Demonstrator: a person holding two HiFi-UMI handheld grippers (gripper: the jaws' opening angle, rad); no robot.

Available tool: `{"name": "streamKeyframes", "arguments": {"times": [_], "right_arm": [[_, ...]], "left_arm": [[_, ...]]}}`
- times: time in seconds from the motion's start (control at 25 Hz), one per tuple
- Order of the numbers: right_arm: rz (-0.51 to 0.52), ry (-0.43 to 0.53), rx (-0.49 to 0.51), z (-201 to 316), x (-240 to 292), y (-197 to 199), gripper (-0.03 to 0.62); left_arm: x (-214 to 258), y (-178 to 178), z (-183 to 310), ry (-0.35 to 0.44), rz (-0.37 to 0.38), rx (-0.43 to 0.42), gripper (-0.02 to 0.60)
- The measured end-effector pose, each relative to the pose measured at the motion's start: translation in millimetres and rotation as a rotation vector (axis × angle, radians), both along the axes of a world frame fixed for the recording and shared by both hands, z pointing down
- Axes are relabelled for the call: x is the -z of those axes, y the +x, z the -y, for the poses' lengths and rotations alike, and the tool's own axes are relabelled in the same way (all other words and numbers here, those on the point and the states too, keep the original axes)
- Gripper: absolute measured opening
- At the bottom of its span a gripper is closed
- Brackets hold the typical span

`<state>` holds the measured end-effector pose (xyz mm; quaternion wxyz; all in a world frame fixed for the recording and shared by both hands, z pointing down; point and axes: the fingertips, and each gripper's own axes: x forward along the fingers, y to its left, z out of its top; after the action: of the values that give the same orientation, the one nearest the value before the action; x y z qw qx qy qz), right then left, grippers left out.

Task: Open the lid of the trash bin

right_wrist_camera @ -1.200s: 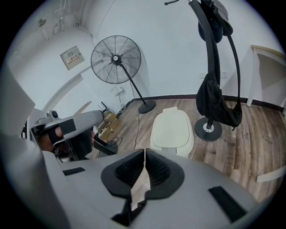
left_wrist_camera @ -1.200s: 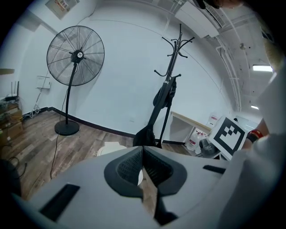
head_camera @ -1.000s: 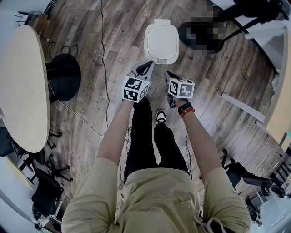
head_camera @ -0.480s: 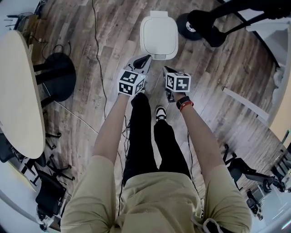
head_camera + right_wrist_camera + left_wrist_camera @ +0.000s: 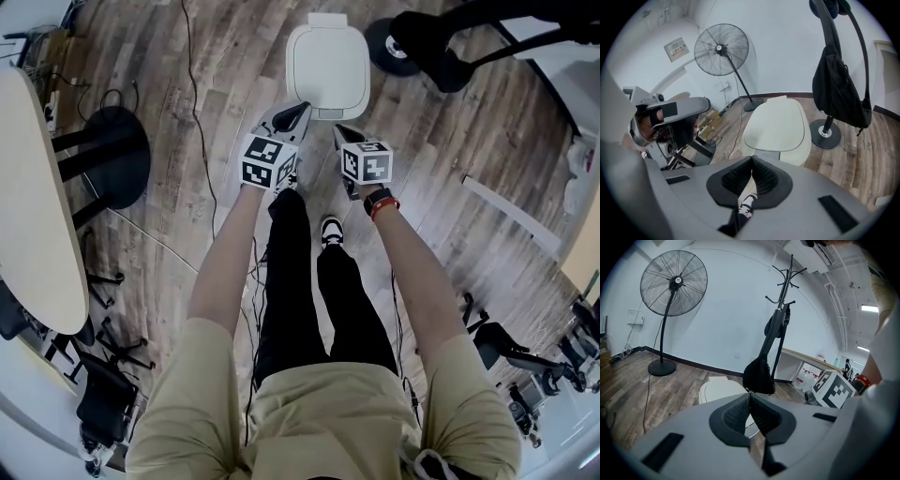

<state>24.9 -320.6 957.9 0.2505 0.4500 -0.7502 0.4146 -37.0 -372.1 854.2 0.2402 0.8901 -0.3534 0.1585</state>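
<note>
Ahead, trash bin (image 5: 327, 70) closed, long axis running away from person; left claw (image 5: 301, 112), right claw (image 5: 338, 131) clenched, empty.

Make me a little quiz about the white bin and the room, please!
1. True or false: the trash bin is standing open.
2. Pick one: what hangs on the coat stand? A) a black bag B) a red hat C) an umbrella
3. Fill in the gap: the jaws of the left gripper and the right gripper are pressed ___, with nothing held between them.

Key: 1 false, it is shut; 2 A; 3 together.
</note>
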Motion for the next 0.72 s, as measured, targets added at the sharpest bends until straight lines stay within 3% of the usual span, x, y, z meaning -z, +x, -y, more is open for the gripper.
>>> {"name": "streamKeyframes", "arguments": {"times": [0.72], "right_arm": [[0.003,0.011,-0.026,27.8,-57.2,13.9,0.015]], "left_arm": [[-50.4,13.1,15.3,-0.032,0.031,-0.003,0.024]]}}
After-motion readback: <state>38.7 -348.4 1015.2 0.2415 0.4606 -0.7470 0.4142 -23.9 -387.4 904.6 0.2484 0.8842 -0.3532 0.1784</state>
